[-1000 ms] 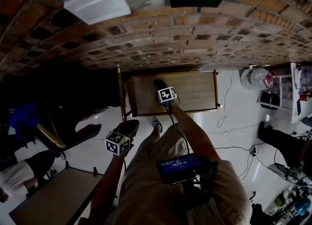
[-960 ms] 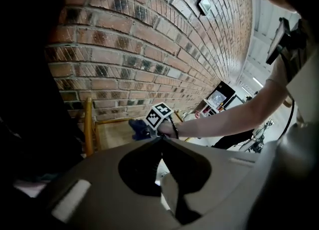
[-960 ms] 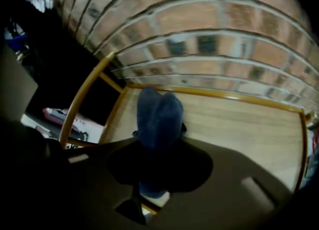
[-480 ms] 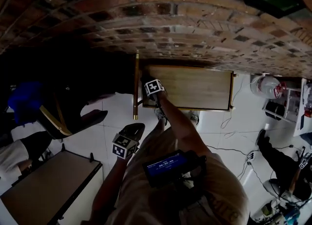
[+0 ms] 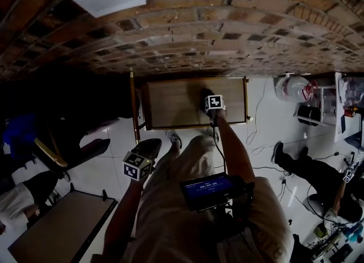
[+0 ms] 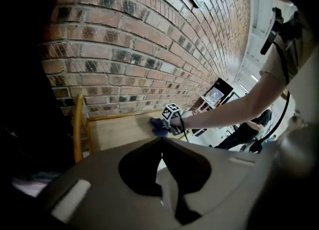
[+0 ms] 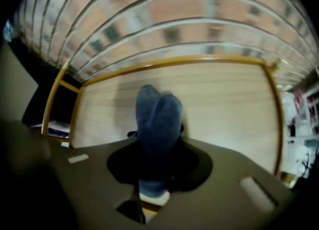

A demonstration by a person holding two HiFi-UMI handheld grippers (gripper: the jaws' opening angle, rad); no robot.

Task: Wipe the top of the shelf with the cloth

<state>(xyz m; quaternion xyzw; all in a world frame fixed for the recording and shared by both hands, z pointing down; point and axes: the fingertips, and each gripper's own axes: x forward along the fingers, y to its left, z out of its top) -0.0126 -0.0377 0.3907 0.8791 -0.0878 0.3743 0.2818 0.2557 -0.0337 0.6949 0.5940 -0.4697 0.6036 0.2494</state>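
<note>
Brick wall [image 5: 187, 40] backs the wooden shelf [image 5: 170, 105], whose top is edged by a yellow rail [image 7: 174, 62]. The right gripper [image 5: 209, 98] pinches the blue cloth [image 7: 158, 119], which rests on the top, right of the middle. To wipe well, I'd press the cloth flat and run long overlapping strokes from rail to rail — corners too. The right arm reaches forward, nearly straight. The left gripper [image 6: 160, 142] hangs back beside the person, jaws together and empty.
</note>
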